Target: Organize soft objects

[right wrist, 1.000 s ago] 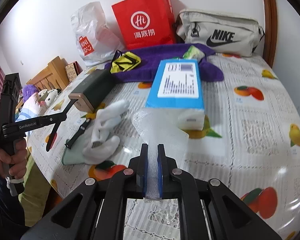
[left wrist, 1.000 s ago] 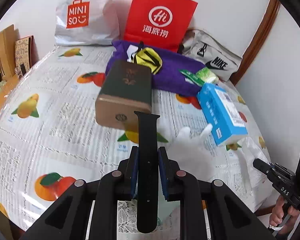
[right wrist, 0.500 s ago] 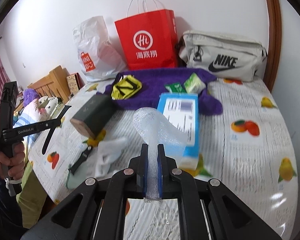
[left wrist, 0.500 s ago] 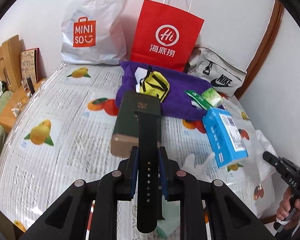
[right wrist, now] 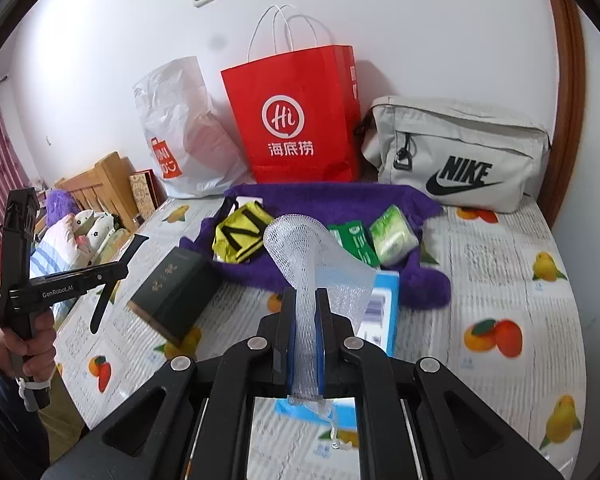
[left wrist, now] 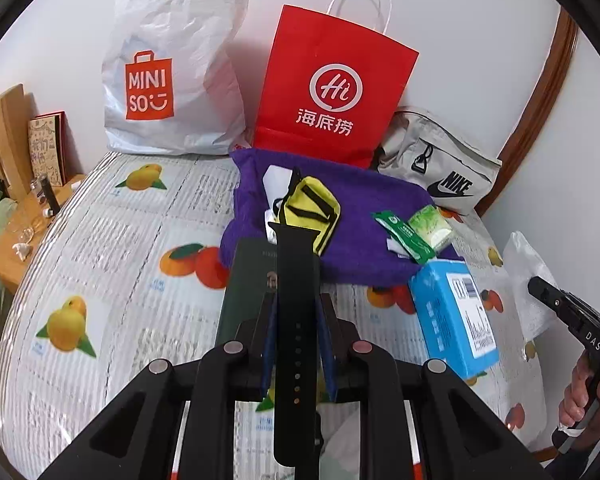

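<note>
From my left wrist camera, my left gripper (left wrist: 296, 344) is clamped on a black watch strap (left wrist: 295, 320), which stands up between the pads and hangs below them, held clear of the fruit-print tablecloth (left wrist: 100, 280). At twelve o'clock from the strap a purple towel (left wrist: 364, 220) lies on the table, carrying a yellow pouch (left wrist: 312, 208) and green tissue packs (left wrist: 420, 232). A dark green box (left wrist: 248, 280) sits just behind my fingers, a blue tissue box (left wrist: 452, 316) at three o'clock. The red paper bag (left wrist: 332, 88) and white Miniso bag (left wrist: 172, 68) stand against the wall

From my right wrist camera, my right gripper (right wrist: 305, 336) is pinched tight on a white foam net sleeve (right wrist: 312, 256), which fans open above the pads, lifted off the table. The purple towel lies at twelve o'clock beyond it, a grey Nike bag (right wrist: 456, 152) at one o'clock. My left gripper (right wrist: 116, 272) shows at nine o'clock with the strap dangling
</note>
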Demonstrator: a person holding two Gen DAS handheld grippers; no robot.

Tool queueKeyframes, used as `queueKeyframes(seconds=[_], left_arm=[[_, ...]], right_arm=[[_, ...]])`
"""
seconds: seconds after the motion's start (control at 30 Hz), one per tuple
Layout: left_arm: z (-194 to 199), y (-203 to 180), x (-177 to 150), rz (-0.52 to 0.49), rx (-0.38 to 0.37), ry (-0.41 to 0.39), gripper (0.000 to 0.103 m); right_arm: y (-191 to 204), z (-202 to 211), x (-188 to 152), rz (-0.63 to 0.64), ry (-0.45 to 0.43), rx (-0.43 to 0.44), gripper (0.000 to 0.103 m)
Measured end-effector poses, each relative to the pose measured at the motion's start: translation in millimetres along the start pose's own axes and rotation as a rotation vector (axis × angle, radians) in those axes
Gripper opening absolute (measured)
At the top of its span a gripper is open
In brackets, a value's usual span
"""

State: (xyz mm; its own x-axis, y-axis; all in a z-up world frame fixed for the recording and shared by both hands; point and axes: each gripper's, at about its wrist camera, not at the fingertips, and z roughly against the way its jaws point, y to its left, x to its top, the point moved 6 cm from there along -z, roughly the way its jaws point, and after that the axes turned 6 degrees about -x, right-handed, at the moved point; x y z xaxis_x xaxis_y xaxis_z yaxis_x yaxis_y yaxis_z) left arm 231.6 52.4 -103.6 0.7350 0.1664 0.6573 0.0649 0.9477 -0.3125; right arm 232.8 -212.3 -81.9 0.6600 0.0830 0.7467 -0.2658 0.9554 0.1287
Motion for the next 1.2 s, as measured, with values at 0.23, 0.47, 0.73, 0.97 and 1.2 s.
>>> queueKeyframes(seconds=[0.23, 0.47, 0.73, 0.97, 1.2], left_arm=[[-16, -1, 23, -0.007, -0.002, 0.0, 0.019], [-37, -3, 47, -0.014, -0.009, 0.008, 0.019], [-65, -7, 68, -0.016, -0.028, 0.029, 0.019], [-92, -17, 85, -0.018, -0.061, 0.051, 0.019], [-120, -27, 105, -0.025, -0.077, 0.067, 0.019]], right_arm=[[1, -22, 23, 0.026, 0.005, 0.0, 0.008], [-2, -46, 44, 0.037, 0.008, 0.002, 0.008], [-12, -80, 60, 0.028, 0.03, 0.007, 0.008], [-17, -111, 68, 0.037, 0.057, 0.012, 0.008], [-18, -142, 71, 0.053, 0.105, 0.03, 0.008]])
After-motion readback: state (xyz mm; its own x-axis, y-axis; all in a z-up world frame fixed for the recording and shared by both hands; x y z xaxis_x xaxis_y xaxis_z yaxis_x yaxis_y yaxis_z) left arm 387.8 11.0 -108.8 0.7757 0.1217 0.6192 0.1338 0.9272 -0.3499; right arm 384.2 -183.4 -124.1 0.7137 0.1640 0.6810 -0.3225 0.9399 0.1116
